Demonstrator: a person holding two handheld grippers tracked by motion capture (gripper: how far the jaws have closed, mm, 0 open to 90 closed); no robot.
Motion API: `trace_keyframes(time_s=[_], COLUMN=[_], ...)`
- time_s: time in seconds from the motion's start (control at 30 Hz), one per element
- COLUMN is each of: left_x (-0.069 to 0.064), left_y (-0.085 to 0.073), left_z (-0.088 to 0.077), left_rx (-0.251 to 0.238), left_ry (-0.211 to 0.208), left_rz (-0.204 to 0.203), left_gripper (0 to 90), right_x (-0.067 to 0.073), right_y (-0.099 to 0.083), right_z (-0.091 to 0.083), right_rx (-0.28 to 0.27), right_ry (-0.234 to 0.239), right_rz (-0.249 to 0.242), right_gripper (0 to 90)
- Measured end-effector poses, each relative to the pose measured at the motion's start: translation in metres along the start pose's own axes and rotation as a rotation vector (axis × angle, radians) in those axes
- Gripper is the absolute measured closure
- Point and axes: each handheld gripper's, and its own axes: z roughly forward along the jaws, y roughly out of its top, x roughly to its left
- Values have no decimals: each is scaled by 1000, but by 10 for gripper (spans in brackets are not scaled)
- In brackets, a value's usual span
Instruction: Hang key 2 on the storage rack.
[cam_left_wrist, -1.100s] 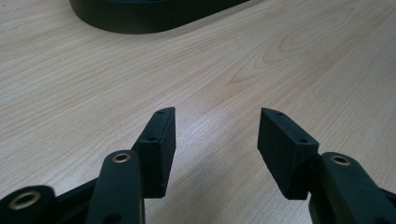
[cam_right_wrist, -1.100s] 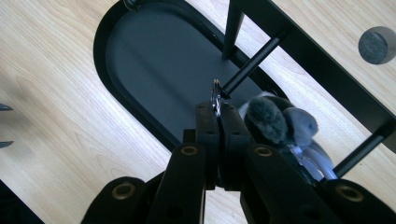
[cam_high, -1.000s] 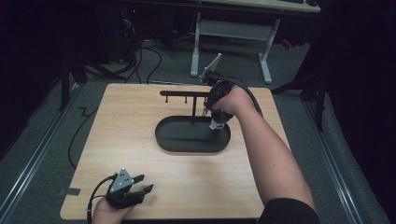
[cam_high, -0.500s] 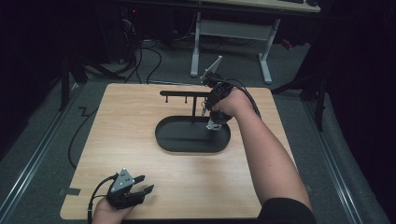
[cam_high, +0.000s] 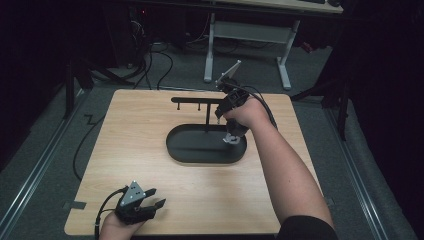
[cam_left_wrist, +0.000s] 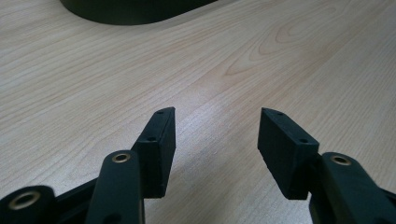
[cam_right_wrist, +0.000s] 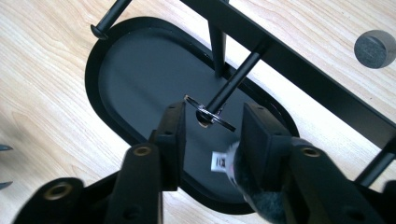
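A black stand rises from an oval black tray (cam_high: 192, 147) in the middle of the table. Its horizontal bar (cam_high: 195, 100) carries short pegs. My right gripper (cam_high: 231, 136) points down over the tray's right end. In the right gripper view a metal key ring (cam_right_wrist: 208, 114) hangs on a peg (cam_right_wrist: 236, 81), with a white tag (cam_right_wrist: 219, 162) and a grey fuzzy piece (cam_right_wrist: 254, 196) below it. The right gripper (cam_right_wrist: 214, 112) has just been opening, and the ring sits between its jaws without being pressed. My left gripper (cam_high: 155, 202) rests at the table's front left, open (cam_left_wrist: 217, 116) with nothing between its jaws.
The light wooden table (cam_high: 300, 150) has bare wood around the tray on every side. A grey round disc (cam_right_wrist: 375, 49) lies beyond the bar. Behind the table are a white desk frame (cam_high: 250, 30) and cables on the floor.
Both hands have kept their places. The right gripper stays over the tray's right end at the peg, and any widening of its jaws is too small to make out from above.
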Motion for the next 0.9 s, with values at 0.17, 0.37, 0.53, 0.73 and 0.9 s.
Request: trace_keyframes(time_s=[0.17, 0.37, 0.53, 0.73, 0.9], left_x=[0, 1, 1, 0, -2], left_y=[0, 0, 0, 0, 1], left_z=[0, 0, 0, 3, 4], left_rx=[1, 0, 2, 16, 21], left_ry=[-2, 0, -2, -11, -15], left_rz=[-1, -3, -2, 7, 12], left_gripper=[473, 473, 473, 472, 471], right_x=[0, 1, 2, 7, 11], right_y=[2, 4, 3, -8, -27], right_z=[1, 1, 0, -7, -10], right_rx=[-26, -49, -70, -82, -76], right_ry=[-29, -48, -32, -14, 12], right_rz=[24, 42, 47, 64, 70], right_gripper=[606, 610, 555, 459, 409])
